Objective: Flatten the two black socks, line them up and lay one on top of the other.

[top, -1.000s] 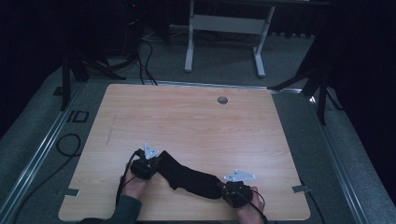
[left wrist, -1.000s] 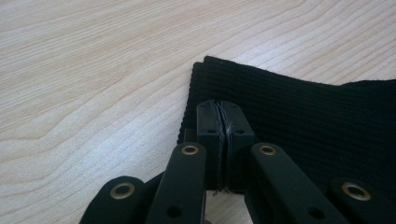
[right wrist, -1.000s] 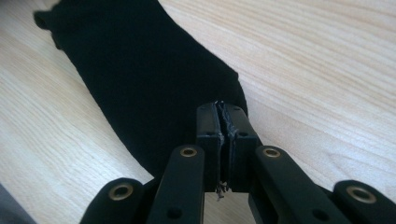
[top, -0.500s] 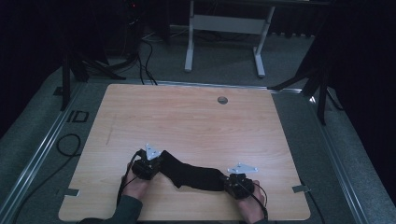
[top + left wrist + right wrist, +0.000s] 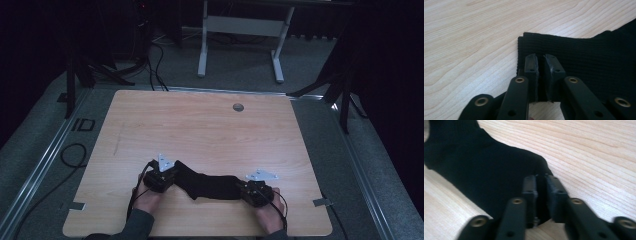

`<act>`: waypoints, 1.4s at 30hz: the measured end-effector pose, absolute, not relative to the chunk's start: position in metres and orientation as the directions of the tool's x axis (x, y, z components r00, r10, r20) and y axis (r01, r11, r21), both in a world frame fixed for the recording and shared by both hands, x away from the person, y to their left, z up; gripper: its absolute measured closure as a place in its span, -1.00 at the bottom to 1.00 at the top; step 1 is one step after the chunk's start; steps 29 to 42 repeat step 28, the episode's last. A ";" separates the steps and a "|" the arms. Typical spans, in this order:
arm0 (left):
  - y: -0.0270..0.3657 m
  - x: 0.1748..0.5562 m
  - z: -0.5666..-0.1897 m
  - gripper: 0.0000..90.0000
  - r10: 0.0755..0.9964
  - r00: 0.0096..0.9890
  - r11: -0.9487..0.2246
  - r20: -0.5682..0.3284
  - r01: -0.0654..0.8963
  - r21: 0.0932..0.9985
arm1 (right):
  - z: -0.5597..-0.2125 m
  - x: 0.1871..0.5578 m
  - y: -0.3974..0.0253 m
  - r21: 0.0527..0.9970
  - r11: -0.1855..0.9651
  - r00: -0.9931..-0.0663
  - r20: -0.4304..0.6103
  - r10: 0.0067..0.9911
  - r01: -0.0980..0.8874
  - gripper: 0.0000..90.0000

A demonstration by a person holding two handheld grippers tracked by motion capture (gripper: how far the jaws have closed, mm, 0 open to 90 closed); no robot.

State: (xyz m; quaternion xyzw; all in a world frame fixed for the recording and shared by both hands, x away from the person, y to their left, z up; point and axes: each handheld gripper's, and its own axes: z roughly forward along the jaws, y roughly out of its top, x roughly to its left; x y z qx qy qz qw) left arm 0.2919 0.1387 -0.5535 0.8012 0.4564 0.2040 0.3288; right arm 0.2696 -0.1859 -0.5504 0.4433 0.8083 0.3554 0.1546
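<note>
Sock pinched at its cuff by my left claw, at its toe by my right claw. Grips look shallow; I judge hard stretching could slip the toe free.

Both hands sit low at the near edge of the table, each wrapped around a gripper from behind. The left hand holds the left gripper left of the table's middle, with its grey plate tilted up on top. The right hand holds the right gripper right of the middle and a little nearer the edge. On each gripper the jaws stand nearly together, pinching one end of the black sock. A dark sleeve covers the left forearm.
</note>
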 end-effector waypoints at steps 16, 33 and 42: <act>0.157 0.291 -0.542 0.19 0.875 0.476 -0.244 -0.087 0.589 0.770 | -0.531 0.272 -0.208 0.783 0.297 -0.565 0.082 0.821 0.546 0.00; 0.171 0.299 -0.544 0.17 0.911 0.411 -0.244 -0.044 0.621 0.745 | -0.545 0.290 -0.239 0.755 0.260 -0.456 0.058 0.888 0.602 -0.06; 0.171 0.299 -0.544 0.17 0.911 0.411 -0.244 -0.044 0.621 0.745 | -0.545 0.290 -0.239 0.755 0.260 -0.456 0.058 0.888 0.602 -0.06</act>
